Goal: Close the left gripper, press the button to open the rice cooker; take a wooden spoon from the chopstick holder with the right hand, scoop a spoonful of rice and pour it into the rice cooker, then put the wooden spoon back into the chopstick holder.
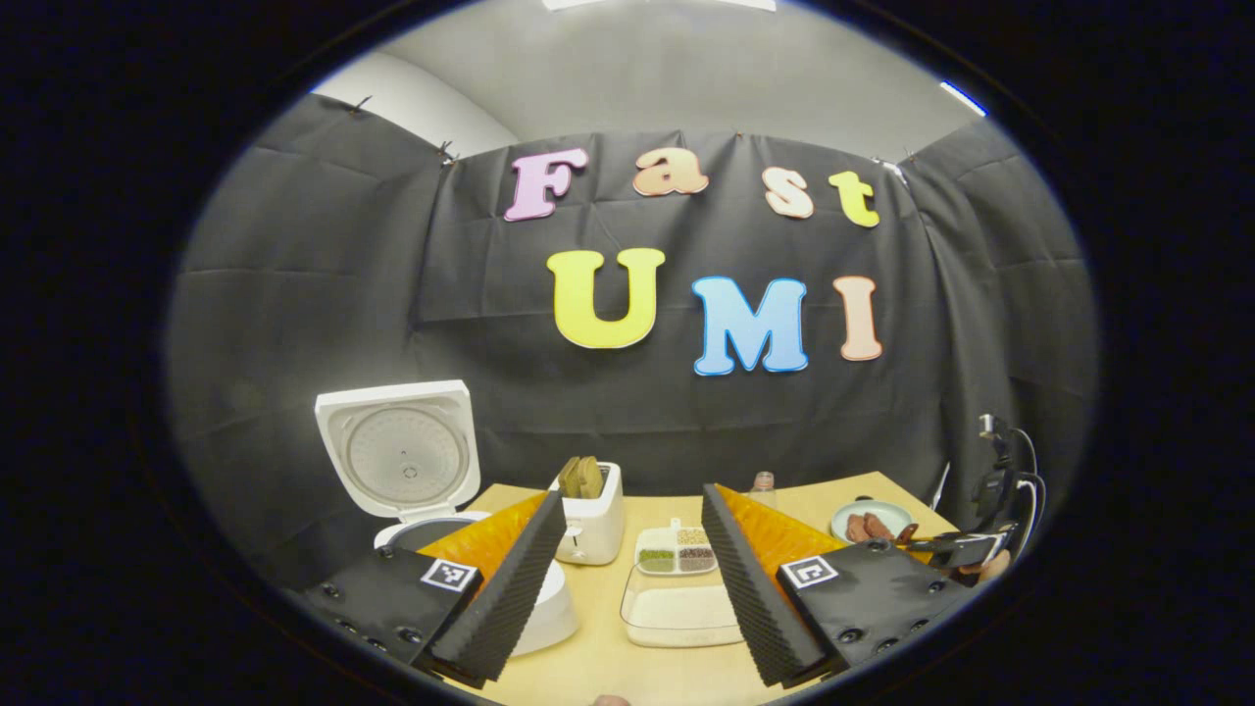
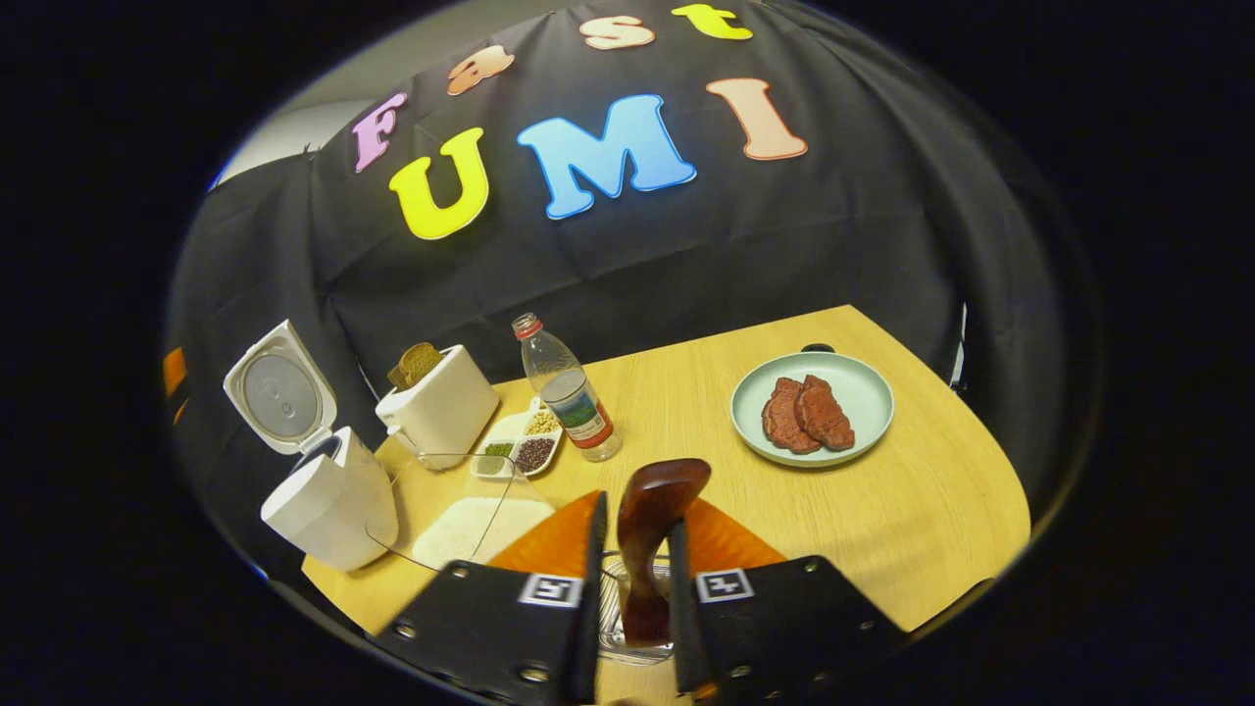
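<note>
The right gripper point(image 2: 632, 579) sits at the bottom centre of the right gripper view, its two fingers closed on the handle of a dark reddish-brown wooden spoon point(image 2: 652, 520). The spoon stands nearly upright between the fingers, its long axis running up the frame, with the rounded bowl topmost and leaning slightly right. Its lower end reaches into a clear holder point(image 2: 616, 628) seen just below the fingers, so the spoon appears not yet lifted free.

The rice point(image 2: 480, 525) is a pale white layer in a clear container point(image 2: 431, 466) lying left of and slightly above the spoon in that view, near it on the wooden table point(image 2: 922, 500). Further left stands the white rice cooker point(image 2: 328, 500), its lid point(image 2: 279, 392) raised and tilted back, so the pot is open.

In the left gripper view, the left gripper point(image 1: 632, 588) occupies the bottom of the frame with its fingers spread wide apart, holding nothing. The cooker point(image 1: 431, 534) appears just behind its left finger.

The right gripper is judged the one to act: the spoon must travel leftward to the rice, then on to the cooker.
</note>
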